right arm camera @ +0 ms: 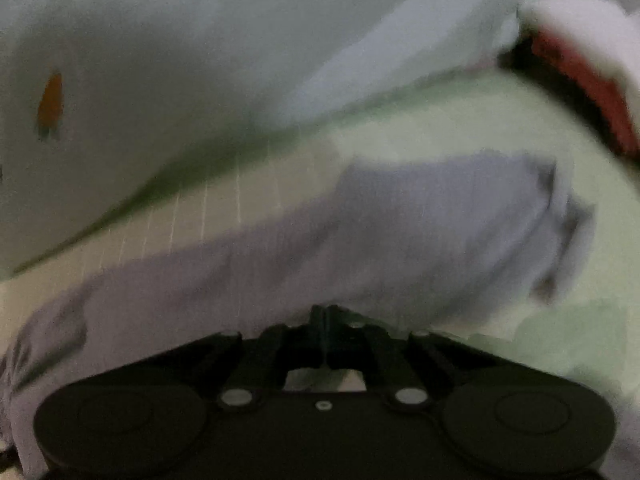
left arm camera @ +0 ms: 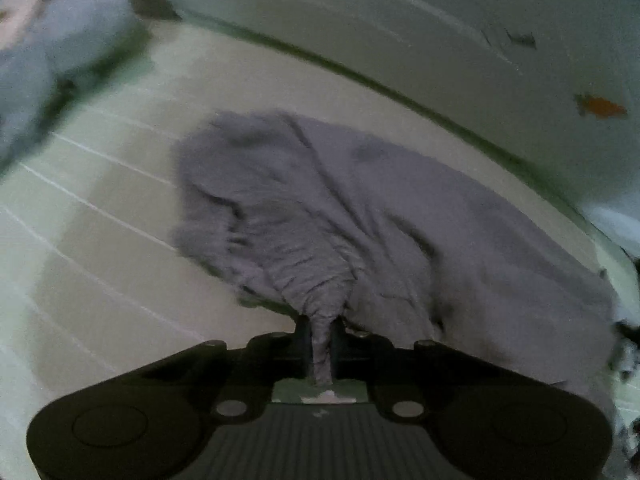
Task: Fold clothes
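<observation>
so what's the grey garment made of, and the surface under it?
Grey garment: soft matte fabric, likely cotton knit; it bunches into fine wrinkles where the left gripper pinches it. Surface: pale, matte, with thin white lines, possibly a sheet or mat; too blurred to be sure.

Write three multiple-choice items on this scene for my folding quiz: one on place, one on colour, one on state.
1. Where does the garment lie?
A. on a striped surface beside a wall
B. in a basket
C. on a hanger

2. What colour is the garment?
A. red
B. grey
C. yellow

3. What is the left hand-held gripper doing?
A. standing open above the cloth
B. pinching a bunched bit of cloth
C. holding a hanger

Answers: 1 A, pale lined surface around it, wall behind; 2 B, grey in both views; 3 B, cloth is squeezed between its fingers.
</observation>
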`<state>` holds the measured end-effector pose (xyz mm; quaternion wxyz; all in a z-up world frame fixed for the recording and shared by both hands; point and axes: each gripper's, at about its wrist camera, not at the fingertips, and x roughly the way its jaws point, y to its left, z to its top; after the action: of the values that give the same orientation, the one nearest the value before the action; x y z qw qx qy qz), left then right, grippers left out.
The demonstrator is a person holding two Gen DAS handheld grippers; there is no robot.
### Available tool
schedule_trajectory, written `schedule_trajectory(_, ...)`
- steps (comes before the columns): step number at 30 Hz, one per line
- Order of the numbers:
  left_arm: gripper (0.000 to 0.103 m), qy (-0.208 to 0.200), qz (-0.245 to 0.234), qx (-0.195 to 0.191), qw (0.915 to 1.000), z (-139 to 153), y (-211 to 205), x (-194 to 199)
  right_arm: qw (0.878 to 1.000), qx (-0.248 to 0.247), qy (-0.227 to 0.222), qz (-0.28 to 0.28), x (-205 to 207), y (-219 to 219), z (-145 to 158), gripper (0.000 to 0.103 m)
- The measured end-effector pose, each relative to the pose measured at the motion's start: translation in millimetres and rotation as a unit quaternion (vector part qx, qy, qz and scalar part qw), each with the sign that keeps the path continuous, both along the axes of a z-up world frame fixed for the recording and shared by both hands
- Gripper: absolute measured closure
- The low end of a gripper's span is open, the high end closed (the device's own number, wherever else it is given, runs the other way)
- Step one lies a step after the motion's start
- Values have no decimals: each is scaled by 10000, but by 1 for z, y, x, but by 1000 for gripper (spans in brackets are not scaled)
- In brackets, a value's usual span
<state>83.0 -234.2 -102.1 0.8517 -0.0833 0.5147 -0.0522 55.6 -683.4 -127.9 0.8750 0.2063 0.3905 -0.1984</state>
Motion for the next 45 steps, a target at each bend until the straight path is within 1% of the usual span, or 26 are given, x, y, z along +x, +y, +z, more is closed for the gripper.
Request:
schedule_trajectory(2, 93, -195, 326, 260, 9989, 14, 27, -2, 9985, -356, -328, -274, 4, -17, 21, 102)
schedule_trajectory(5, 92, -437, 849, 633, 9934, 23, 65, -2, 9917, -676, -846, -697, 5, -41, 50, 102)
schedule_trajectory(7, 91, -404, 1071, 668, 9912, 17, 77, -2, 9891, -855, -919, -768, 6, -48, 57, 102)
schedule_trajectory(8, 85, -374, 1176, 685, 9900, 14, 81, -2, 9893, -855, -907, -752, 6, -50, 56, 102)
schedule_trajectory(9, 81, -340, 1216, 708, 9895, 11, 84, -4, 9904, -849, -829, -707, 5, -48, 52, 101)
schedule_trajectory(10, 80, -303, 1165, 737, 9900, 9, 84, -7, 9924, -842, -660, -604, 5, -44, 47, 93)
schedule_trajectory(11, 77, -264, 1147, 728, 9904, 7, 86, -10, 9936, -847, -527, -533, 0, -38, 42, 86)
schedule_trajectory(13, 65, -169, 1228, 571, 9906, 4, 92, -18, 9949, -842, -362, -415, -14, -25, 33, 57)
schedule_trajectory(14, 55, -98, 1307, 434, 9904, 2, 94, -19, 9954, -819, -333, -378, -26, -18, 28, 54)
schedule_trajectory(15, 50, -30, 1387, 307, 9899, -1, 97, -21, 9958, -780, -270, -394, -40, -12, 23, 51)
schedule_trajectory(17, 47, 86, 1540, 112, 9880, -7, 102, -25, 9965, -696, -137, -442, -65, 1, 14, 46)
schedule_trajectory(21, 46, 136, 1634, 15, 9865, -13, 109, -26, 9967, -580, 84, -563, -117, 26, 2, 36)
schedule_trajectory(22, 46, 135, 1626, -12, 9866, -15, 109, -25, 9964, -599, 111, -586, -127, 30, 1, 32)
schedule_trajectory(25, 48, 92, 1578, -51, 9874, -18, 107, -21, 9947, -648, 175, -784, -159, 40, 1, 26)
schedule_trajectory(27, 48, 63, 1481, -67, 9889, -18, 105, -21, 9934, -612, 224, -949, -175, 42, -1, 23)
schedule_trajectory(31, 50, 65, 1367, -28, 9906, -19, 100, -19, 9898, -473, 369, -1292, -199, 40, -5, 22)
schedule_trajectory(34, 57, 85, 1355, -73, 9907, -21, 101, -18, 9899, -342, 403, -1314, -204, 36, -13, 19)
schedule_trajectory(35, 65, 96, 1375, -97, 9904, -22, 102, -18, 9901, -303, 463, -1291, -204, 34, -18, 19)
schedule_trajectory(36, 90, 96, 1402, -106, 9900, -23, 104, -18, 9902, -264, 526, -1269, -204, 33, -23, 19)
schedule_trajectory(37, 93, 95, 1420, -89, 9898, -23, 104, -18, 9905, -214, 531, -1252, -204, 33, -25, 21)
schedule_trajectory(38, 94, 80, 1445, -93, 9894, -23, 105, -18, 9908, -163, 532, -1236, -205, 33, -27, 24)
schedule_trajectory(39, 103, 39, 1487, -106, 9888, -22, 107, -20, 9913, -121, 489, -1217, -206, 34, -28, 38)
schedule_trajectory(40, 103, -12, 1545, -86, 9880, -20, 109, -21, 9920, -80, 444, -1182, -208, 33, -27, 62)
schedule_trajectory(41, 103, -73, 1608, -58, 9869, -17, 113, -23, 9920, -120, 444, -1177, -210, 31, -25, 75)
schedule_trajectory(42, 103, -134, 1671, -29, 9859, -13, 117, -25, 9919, -167, 447, -1176, -211, 28, -22, 98)
schedule_trajectory(45, 103, -284, 1850, -6, 9823, -4, 134, -32, 9875, -397, 203, -1510, -225, 16, -4, 99)
